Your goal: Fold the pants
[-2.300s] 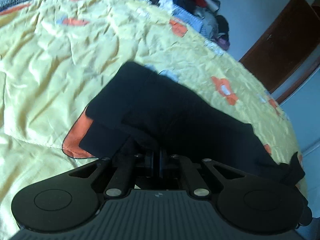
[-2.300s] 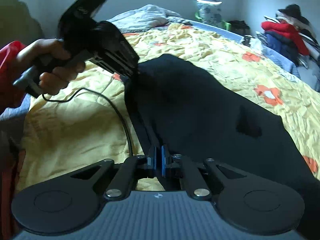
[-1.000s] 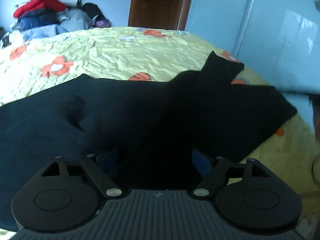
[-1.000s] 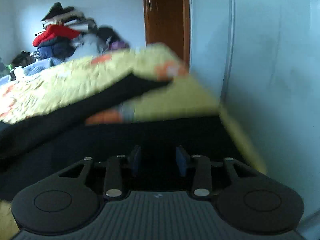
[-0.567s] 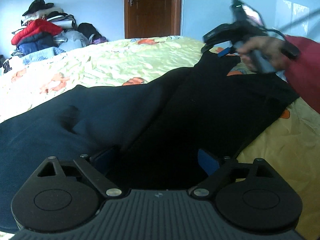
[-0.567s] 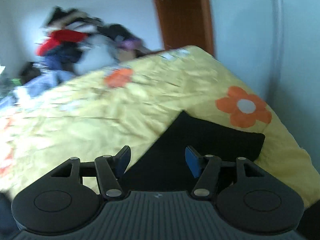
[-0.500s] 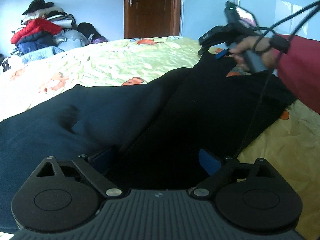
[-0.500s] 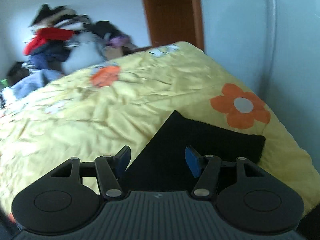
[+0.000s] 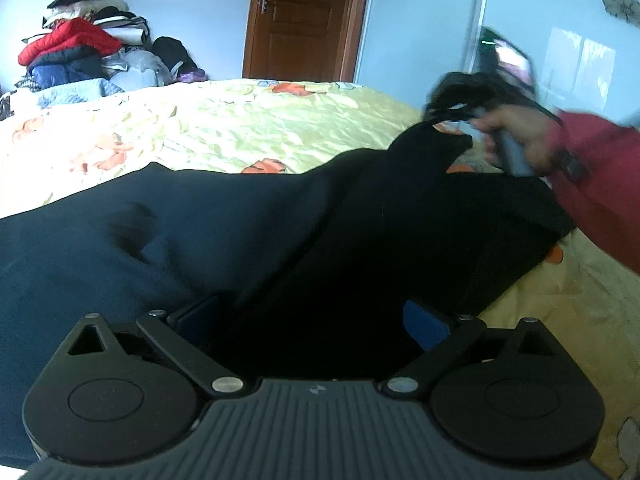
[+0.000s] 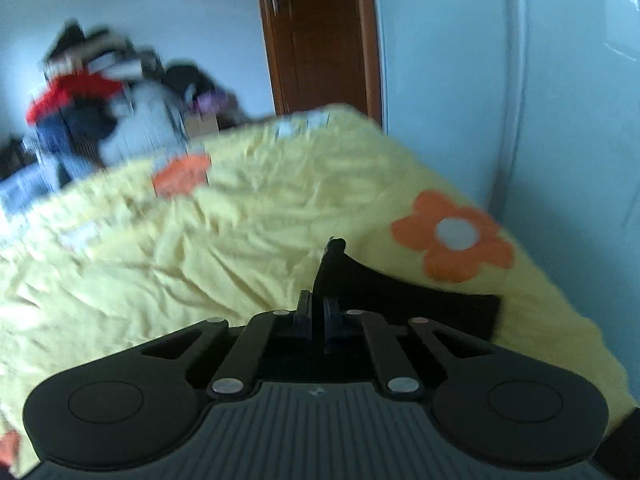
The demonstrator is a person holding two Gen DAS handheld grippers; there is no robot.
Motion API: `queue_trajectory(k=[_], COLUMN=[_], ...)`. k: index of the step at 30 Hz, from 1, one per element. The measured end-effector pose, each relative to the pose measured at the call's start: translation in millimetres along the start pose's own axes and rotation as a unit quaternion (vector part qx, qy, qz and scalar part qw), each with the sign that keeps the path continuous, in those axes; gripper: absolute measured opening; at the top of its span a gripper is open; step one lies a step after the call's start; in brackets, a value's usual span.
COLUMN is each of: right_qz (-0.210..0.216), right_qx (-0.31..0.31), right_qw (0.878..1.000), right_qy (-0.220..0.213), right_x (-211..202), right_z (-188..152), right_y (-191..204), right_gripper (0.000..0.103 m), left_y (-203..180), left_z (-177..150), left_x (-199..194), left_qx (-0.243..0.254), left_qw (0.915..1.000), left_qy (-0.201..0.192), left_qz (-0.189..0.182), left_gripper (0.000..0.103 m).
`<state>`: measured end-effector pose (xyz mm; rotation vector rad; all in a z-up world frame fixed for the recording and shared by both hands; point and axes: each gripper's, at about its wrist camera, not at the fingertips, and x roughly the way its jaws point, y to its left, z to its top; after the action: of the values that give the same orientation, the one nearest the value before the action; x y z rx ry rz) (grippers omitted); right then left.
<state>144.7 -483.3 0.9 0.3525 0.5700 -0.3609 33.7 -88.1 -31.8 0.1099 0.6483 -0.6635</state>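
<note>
Currently right claw (image 10: 316,316) pinches only a pants (image 9: 280,240) corner — thin bite may slip; left claw (image 9: 312,316) gapes wide, fabric between — unsecured.

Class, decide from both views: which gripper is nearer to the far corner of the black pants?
Right. The right gripper is shut on that corner of the pants, lifting it. The left gripper is open, over the pants' near part.
</note>
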Motion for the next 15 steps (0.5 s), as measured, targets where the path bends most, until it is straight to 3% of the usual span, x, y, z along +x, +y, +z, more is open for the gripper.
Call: queue_trajectory(k=[7,11,15], right_qz=[0.048,0.056,0.054], right_qx=[0.088,0.130,0.166], right_qw=[0.992,0.985,0.981], right_qy=[-0.080,-0.095,-0.087], right_x=[-99.1,-133.1,-140.9], right_z=[-10.6,-31.6,-56.5], right_y=[-70.8,-104.9,-129.3], right_gripper=[0.005,0.005,0.005], left_y=[-5.4,-29.9,-54.5], left_z=[27.8,38.4,34.7], left_x=[-8.2,3.3,25.8], left_qx=[0.012,0.086,0.154], left_qw=[0.9998,0.9963,0.9879], left_qy=[-0.011,-0.001,0.019], left_qz=[-0.009,-0.005,0.001], left_gripper=[0.096,0.096,0.095])
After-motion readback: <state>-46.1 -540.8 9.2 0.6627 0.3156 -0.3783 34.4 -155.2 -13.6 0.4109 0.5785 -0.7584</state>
